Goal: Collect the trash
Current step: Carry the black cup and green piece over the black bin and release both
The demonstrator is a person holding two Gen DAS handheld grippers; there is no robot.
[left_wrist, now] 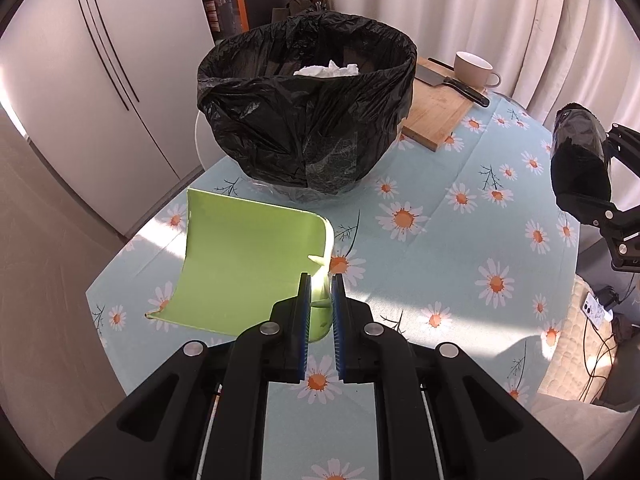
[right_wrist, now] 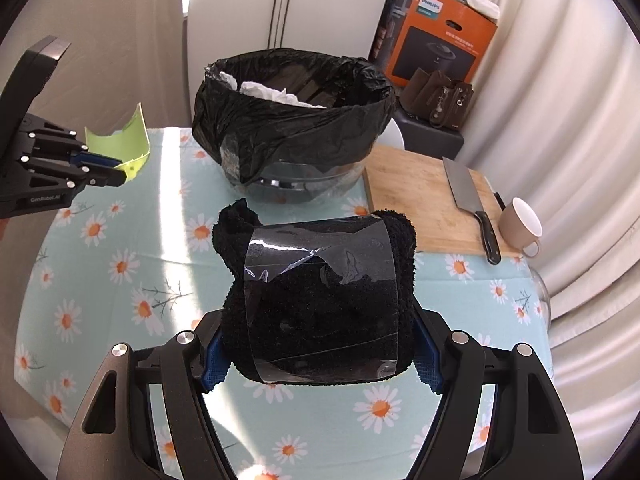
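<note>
Left claw (left_wrist: 321,280) pinching green sheet (left_wrist: 244,264) — right claw (right_wrist: 320,354) clamped on black bundle (right_wrist: 320,296)

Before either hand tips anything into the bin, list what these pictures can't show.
- Bin: its bottom is hidden in both views by the black bag and white paper.
- Green dustpan: the handle end in the left gripper is covered by the fingers; the right view shows only one edge.
- Black cloth pad: its underside faces away in the right gripper.
- Box: small print too small to read.
</note>
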